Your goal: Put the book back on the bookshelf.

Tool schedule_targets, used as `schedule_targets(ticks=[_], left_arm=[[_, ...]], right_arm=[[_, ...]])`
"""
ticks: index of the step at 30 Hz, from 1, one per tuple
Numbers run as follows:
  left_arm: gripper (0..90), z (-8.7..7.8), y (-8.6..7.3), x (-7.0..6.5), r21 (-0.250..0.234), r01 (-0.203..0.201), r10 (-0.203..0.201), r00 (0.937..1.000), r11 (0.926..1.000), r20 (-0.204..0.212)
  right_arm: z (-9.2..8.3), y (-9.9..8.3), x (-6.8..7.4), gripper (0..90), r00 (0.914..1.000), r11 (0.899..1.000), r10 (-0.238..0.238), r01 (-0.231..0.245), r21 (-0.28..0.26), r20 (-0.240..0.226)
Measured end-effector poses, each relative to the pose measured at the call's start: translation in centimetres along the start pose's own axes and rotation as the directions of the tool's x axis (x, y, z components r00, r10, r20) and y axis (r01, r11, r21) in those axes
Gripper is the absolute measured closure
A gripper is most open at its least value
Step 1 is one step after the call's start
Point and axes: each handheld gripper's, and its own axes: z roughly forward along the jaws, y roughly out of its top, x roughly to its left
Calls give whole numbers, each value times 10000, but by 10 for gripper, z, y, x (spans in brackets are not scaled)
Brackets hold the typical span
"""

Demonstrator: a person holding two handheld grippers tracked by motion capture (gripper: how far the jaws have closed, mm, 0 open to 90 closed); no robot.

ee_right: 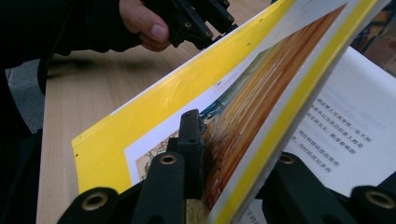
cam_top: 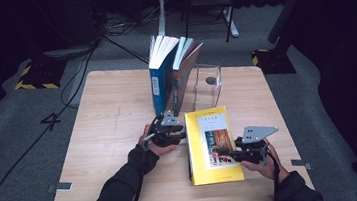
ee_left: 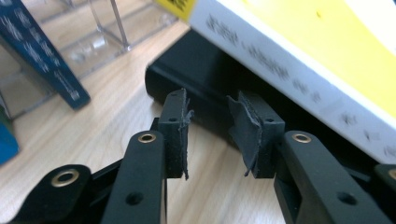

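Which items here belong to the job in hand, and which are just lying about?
In the job: yellow book, its cover pinched by the right tongs; left tongs, at its spine.

Lying about: blue book, clear stand, dark book under the yellow one.

A wooden table [cam_top: 114,127] stands on grey carpet. At its far edge a blue book [cam_top: 159,75] stands upright, its pages fanned open, with a second book [cam_top: 183,67] leaning just beside it against a clear acrylic stand [cam_top: 208,84]. Black cables [cam_top: 78,76] trail over the floor beyond, near a chair [cam_top: 206,2].
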Motion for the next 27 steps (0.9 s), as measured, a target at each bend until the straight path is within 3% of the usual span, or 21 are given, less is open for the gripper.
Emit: schedule_targets(ticks=[4, 12, 22, 27], left_arm=[[704, 0, 4, 4, -370, 292, -284, 9993, 9989, 238], [781, -12, 21, 4, -947, 267, -233, 9990, 9952, 372], [844, -30, 57, 2, -1379, -278, 287, 9996, 9900, 47], [873, -38, 75, -3, -1673, -595, 613, 9981, 9841, 58]], right_arm=[[0, 1, 0, 757, 10000, 10000, -17, 17, -34, -21], [-8, 7, 3, 762, 9997, 9987, -207, 213, -463, 139], [-18, 14, -1, 768, 9962, 9900, -631, 701, -1228, 597], [-22, 16, 0, 763, 9913, 9816, -1063, 1171, -1508, 777]])
